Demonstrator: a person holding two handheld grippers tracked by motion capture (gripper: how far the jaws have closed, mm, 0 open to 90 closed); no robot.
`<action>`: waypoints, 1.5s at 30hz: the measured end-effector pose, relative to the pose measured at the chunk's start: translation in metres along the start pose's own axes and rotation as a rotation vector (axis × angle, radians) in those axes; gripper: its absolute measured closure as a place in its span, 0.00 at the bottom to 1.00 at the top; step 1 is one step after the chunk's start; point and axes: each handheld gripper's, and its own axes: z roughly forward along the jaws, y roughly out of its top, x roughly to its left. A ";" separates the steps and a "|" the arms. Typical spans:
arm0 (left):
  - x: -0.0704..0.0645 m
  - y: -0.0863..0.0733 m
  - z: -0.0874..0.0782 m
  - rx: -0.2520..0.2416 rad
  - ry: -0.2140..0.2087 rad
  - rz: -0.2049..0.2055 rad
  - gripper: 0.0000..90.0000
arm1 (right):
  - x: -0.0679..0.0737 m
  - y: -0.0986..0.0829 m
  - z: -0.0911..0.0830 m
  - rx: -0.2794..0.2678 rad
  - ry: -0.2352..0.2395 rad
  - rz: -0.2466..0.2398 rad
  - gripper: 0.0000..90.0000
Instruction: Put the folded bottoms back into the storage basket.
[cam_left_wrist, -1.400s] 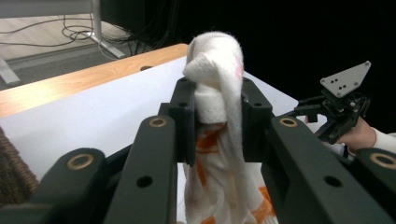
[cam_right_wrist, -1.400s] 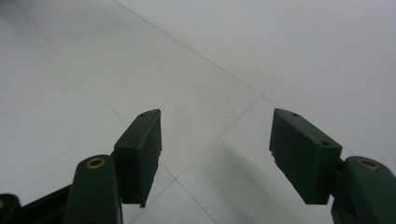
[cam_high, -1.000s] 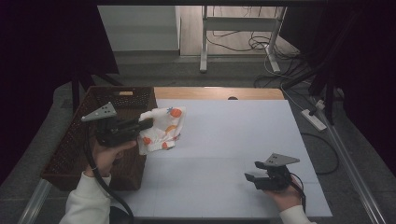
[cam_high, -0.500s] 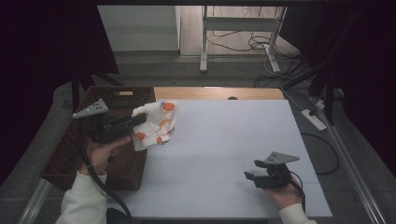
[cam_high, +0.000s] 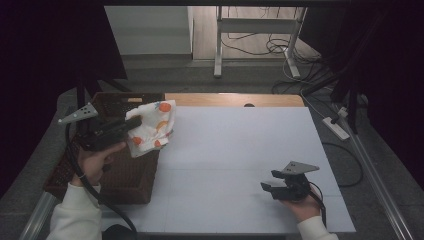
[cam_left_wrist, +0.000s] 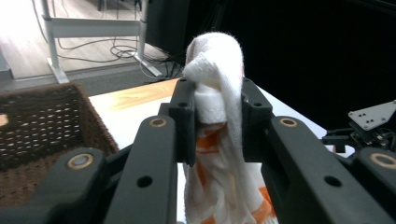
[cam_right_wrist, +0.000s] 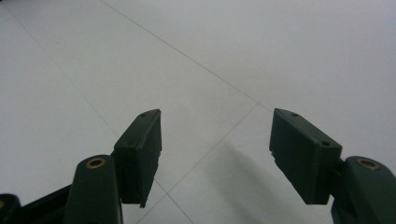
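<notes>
A soft white terry cloth (cam_high: 151, 128) with orange round prints is clamped between the closed jaws of the left gripper (cam_high: 131, 123) and is held in the air over the near right corner of the dark brown woven basket (cam_high: 120, 172). The right gripper (cam_high: 266, 187) is rested low on the smooth white table (cam_high: 235, 150), its flat black jaws kept wide apart with nothing between them.

A white cloth (cam_high: 151, 127) with orange spots hangs bunched, seemingly above the basket's edge.
</notes>
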 end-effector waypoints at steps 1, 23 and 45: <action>0.001 0.000 -0.002 -0.003 0.004 -0.002 0.80 | 0.000 0.000 0.000 0.000 0.000 -0.001 0.38; 0.023 0.004 -0.027 -0.023 0.095 -0.019 0.80 | 0.000 0.000 0.001 0.005 -0.001 -0.003 0.38; 0.051 -0.005 -0.038 0.033 0.173 -0.064 0.80 | 0.001 0.000 0.002 0.004 0.002 -0.001 0.38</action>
